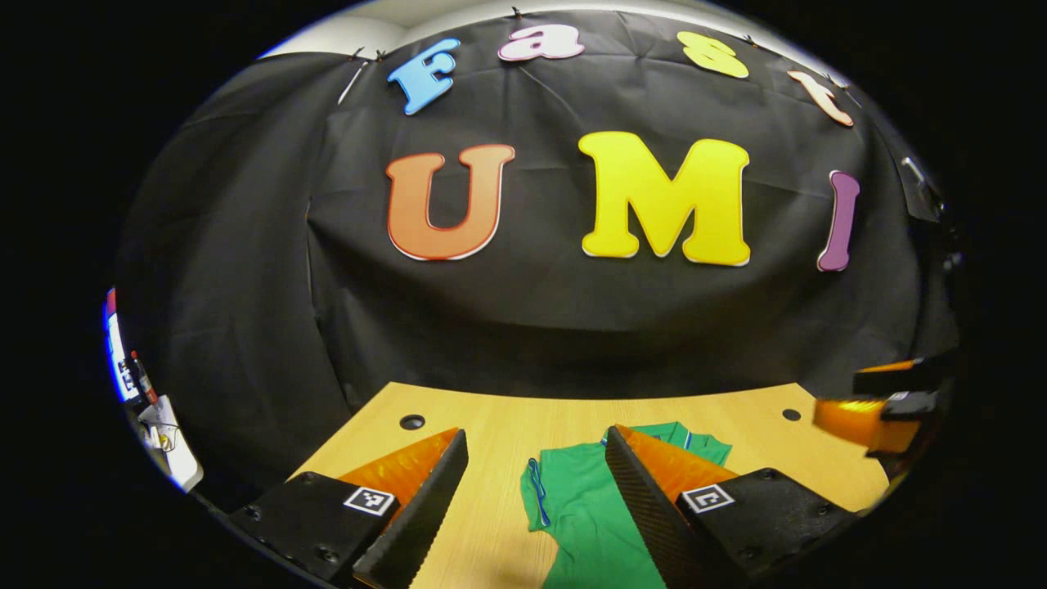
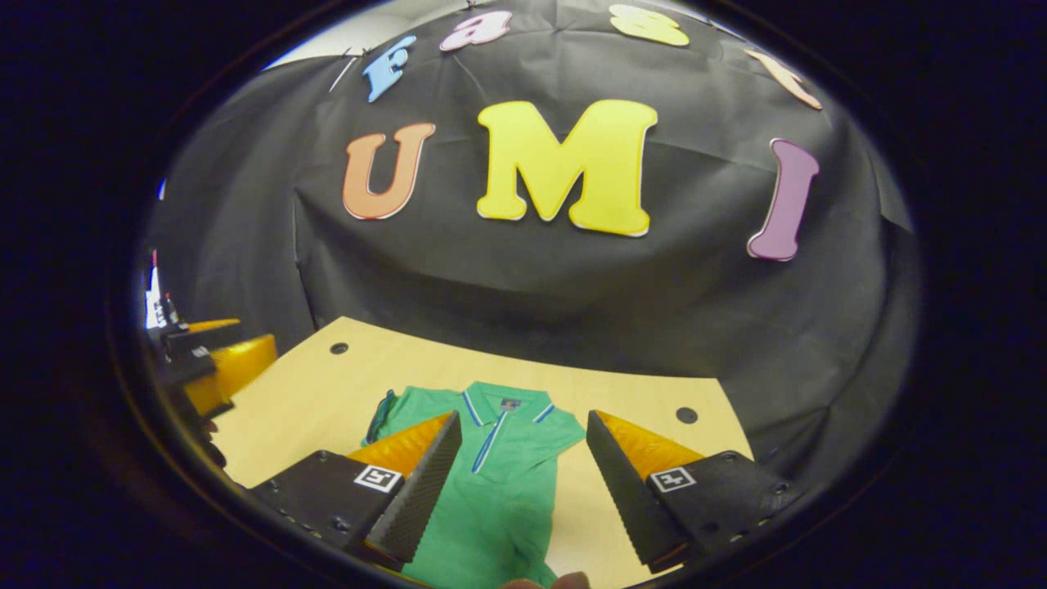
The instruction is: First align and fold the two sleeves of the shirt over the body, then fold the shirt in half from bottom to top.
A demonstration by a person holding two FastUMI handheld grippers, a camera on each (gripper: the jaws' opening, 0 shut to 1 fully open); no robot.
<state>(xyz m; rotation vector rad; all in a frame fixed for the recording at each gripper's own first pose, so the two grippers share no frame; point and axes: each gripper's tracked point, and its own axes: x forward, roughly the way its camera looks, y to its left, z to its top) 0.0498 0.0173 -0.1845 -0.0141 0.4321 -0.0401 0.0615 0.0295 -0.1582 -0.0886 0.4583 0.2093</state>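
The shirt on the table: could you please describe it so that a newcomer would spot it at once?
A pale wooden table stands before the black cloth wall. On it lies a green polo shirt, collar toward the wall. Blue-and-white stripes along its collar and placket set it apart from the bare wood.

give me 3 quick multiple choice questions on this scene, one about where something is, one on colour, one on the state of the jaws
1. Where does the shirt lie?
A. flat on the wooden table
B. hanging on the booth wall
C. on the floor

2. What colour is the shirt?
A. red
B. green with striped collar trim
C. plain white

3. How do the jaws of the right gripper stand?
A. shut on a sleeve
B. shut on nothing
C. open, above the shirt

Answers:
1 A, the shirt is spread on the light wood top, collar toward the wall.
2 B, the cloth is green in both views.
3 C, the jaws stand wide apart with shirt and table showing between them; the left gripper is open too.
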